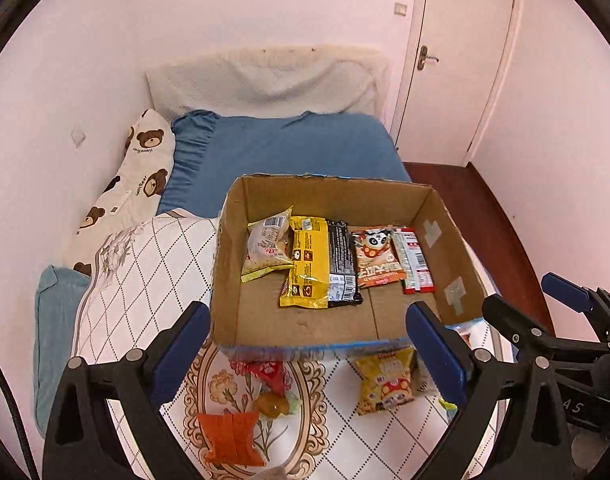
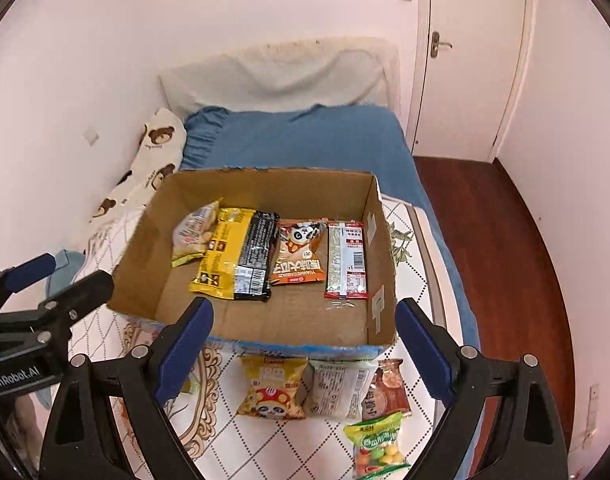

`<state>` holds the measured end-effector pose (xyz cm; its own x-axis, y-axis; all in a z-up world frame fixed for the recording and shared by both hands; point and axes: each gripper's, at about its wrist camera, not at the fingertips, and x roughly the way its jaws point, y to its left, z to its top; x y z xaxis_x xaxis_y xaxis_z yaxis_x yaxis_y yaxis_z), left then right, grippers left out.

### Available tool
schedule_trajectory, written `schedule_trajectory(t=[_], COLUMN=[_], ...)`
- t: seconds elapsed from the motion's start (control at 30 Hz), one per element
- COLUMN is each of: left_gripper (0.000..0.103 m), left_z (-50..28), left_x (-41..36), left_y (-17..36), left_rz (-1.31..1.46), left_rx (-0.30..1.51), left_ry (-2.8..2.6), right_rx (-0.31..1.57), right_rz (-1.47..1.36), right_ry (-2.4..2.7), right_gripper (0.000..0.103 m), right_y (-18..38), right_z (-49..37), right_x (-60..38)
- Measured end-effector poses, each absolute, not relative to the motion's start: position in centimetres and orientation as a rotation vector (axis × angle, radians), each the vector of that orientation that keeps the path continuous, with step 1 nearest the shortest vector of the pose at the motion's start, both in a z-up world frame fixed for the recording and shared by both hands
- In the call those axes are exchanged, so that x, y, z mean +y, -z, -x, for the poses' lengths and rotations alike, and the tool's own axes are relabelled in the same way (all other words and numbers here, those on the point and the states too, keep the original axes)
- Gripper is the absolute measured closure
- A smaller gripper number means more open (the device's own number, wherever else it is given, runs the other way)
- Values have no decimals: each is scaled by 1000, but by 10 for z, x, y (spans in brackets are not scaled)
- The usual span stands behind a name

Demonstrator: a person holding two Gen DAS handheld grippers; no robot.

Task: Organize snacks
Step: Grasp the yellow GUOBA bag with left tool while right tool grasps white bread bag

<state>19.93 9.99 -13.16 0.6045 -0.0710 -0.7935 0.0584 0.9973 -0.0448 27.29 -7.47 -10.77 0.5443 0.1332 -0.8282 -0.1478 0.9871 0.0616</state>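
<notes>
An open cardboard box [image 1: 445, 240] [image 2: 145, 248] sits on the bed, holding several snack packs: a pale bun pack [image 1: 267, 246], a yellow-and-black pack [image 1: 317, 264] [image 2: 233, 252], a panda pack [image 1: 379, 256] [image 2: 301, 254] and a red-and-white strip pack [image 1: 415, 260] [image 2: 347, 258]. In front of the box lie loose snacks: a yellow mushroom-print pack [image 1: 387, 380] [image 2: 275, 388], a red pack [image 1: 271, 374], an orange pack [image 1: 231, 438], a white pack [image 2: 339, 386], a brown pack [image 2: 389, 390] and a green candy bag [image 2: 379, 446]. My left gripper [image 1: 309, 354] and right gripper [image 2: 305, 354] both hover open and hold nothing.
The box and snacks rest on a white quilt [image 1: 145, 264] over a blue bed sheet [image 1: 289, 144]. A bear-print pillow [image 1: 141, 172] lies against the left wall. A white door [image 1: 461, 60] and dark wooden floor [image 2: 497, 240] are on the right.
</notes>
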Motion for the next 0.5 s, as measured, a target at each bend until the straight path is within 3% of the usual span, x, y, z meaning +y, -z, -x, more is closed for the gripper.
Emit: schedule_trajectory(t=[0.2,0.37,0.4,0.43,0.5], left_gripper=[3,3,3,3,3], left_z=[-173,-165,-167,-169,-176], left_x=[107,105,102,98,85], left_y=[129,160,172,184,209], left_rz=[53,67,75,82,82], left_rx=[898,979,1014,1049,1108], left_ry=[57,37,43,48,62], right_rx=[970,1022,1037,1062,1125], right_rz=[-58,-138,-157,-180,-214], right_ry=[-192,-206,-201,-198,-175], right_gripper=[9,9,17,36,41], right_y=[94,114,121,133,158], right_z=[-244,-229,-230,-230,-233], right_x=[-81,-96,-101,-107,-118])
